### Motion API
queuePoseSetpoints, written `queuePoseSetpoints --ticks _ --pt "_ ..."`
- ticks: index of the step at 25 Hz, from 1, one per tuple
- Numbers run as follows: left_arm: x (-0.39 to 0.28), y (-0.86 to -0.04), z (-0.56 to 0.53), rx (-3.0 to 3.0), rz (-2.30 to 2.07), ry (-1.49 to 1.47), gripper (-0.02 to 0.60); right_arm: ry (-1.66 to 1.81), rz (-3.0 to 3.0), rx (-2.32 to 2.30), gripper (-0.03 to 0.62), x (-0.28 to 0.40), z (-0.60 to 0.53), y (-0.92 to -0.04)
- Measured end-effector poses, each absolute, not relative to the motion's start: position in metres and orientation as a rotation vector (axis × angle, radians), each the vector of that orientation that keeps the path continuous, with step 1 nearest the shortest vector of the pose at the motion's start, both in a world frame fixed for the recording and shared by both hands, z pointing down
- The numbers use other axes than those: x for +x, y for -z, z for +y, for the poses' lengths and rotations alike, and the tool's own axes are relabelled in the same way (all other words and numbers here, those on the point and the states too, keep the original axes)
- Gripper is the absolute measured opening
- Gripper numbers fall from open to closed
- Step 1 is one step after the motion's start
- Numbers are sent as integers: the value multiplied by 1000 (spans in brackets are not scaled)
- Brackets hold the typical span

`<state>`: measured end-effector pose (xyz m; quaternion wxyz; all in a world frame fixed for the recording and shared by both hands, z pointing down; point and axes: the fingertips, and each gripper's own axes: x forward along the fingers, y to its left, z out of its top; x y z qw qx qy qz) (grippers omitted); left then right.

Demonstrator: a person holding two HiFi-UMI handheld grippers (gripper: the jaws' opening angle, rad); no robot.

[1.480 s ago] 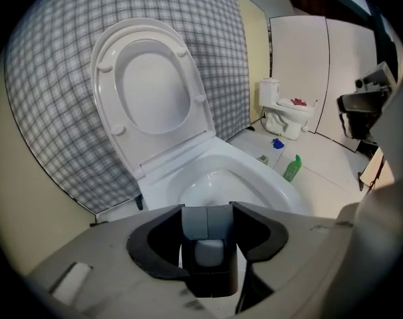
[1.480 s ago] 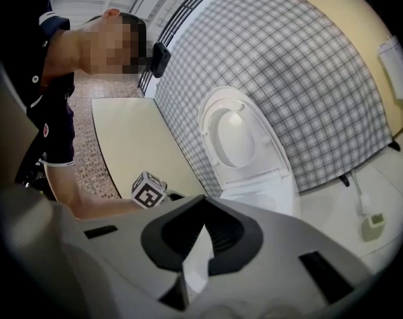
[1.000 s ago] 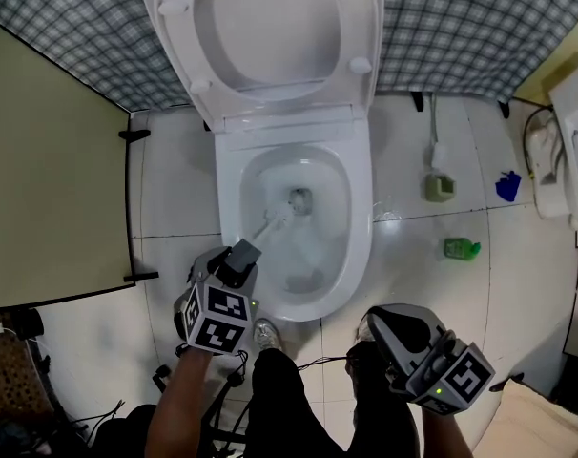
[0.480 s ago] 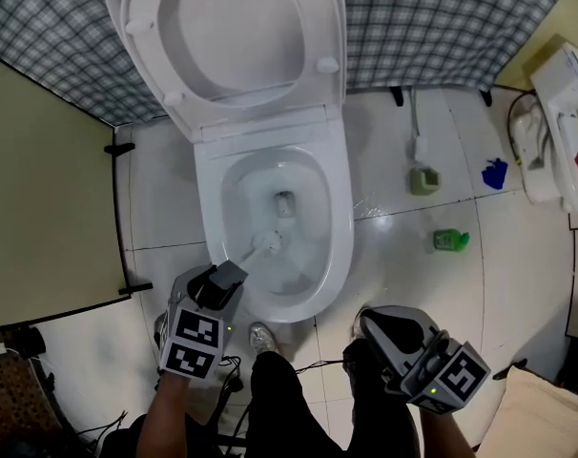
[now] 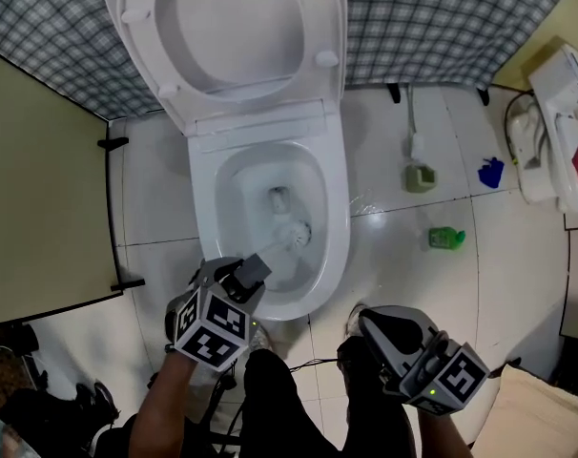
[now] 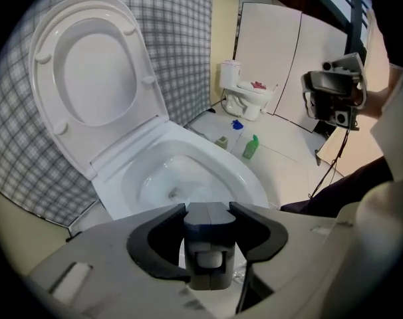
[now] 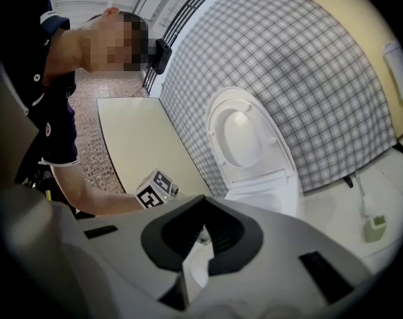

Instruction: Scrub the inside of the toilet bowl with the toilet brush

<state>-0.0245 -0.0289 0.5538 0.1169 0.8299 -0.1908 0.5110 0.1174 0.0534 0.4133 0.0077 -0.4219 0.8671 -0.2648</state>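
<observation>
- A white toilet brush with a grey handle (image 5: pixel 291 236) is being gripped at its handle end by the left gripper (image 5: pixel 243 273) (image 6: pixel 208 212). The jaws are being held partly apart, pressed on the grey handle block.
- The brush's bristle head is being held inside the white ceramic toilet bowl (image 5: pixel 337 219), towards its right inner wall and just in front of the drain opening. Whether it is touching the wall cannot be told.
- The brush handle is being slanted up over the bowl's near left rim.
- The white seat and lid (image 5: pixel 234 27) are being held upright against the grey checked wall (image 5: pixel 442 27).
- The right gripper (image 5: pixel 375 322) (image 7: pixel 203 226) is being held near the bowl's near right edge, over the white tiled floor (image 5: pixel 403 256). Its jaws are being held together with nothing between them.
- A green plastic bottle (image 5: pixel 446 239) is being shown lying on the floor, well right of the bowl.
- A small olive holder (image 5: pixel 421 176) is being shown nearer the wall.
</observation>
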Motion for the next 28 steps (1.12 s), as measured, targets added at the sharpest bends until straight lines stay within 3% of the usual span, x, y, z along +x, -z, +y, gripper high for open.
queuePoseSetpoints --ticks 14,22,28 --pt "-27 -518 -7 2404 -421 -1343 212 829 2702 -1308 0 116 47 -413" --pt "1 -535 -58 2411 -662 -1051 212 855 2701 -1325 0 117 48 -419" --pt "10 -556 -83 2431 -761 -1036 212 865 2696 -1337 0 120 46 -423"
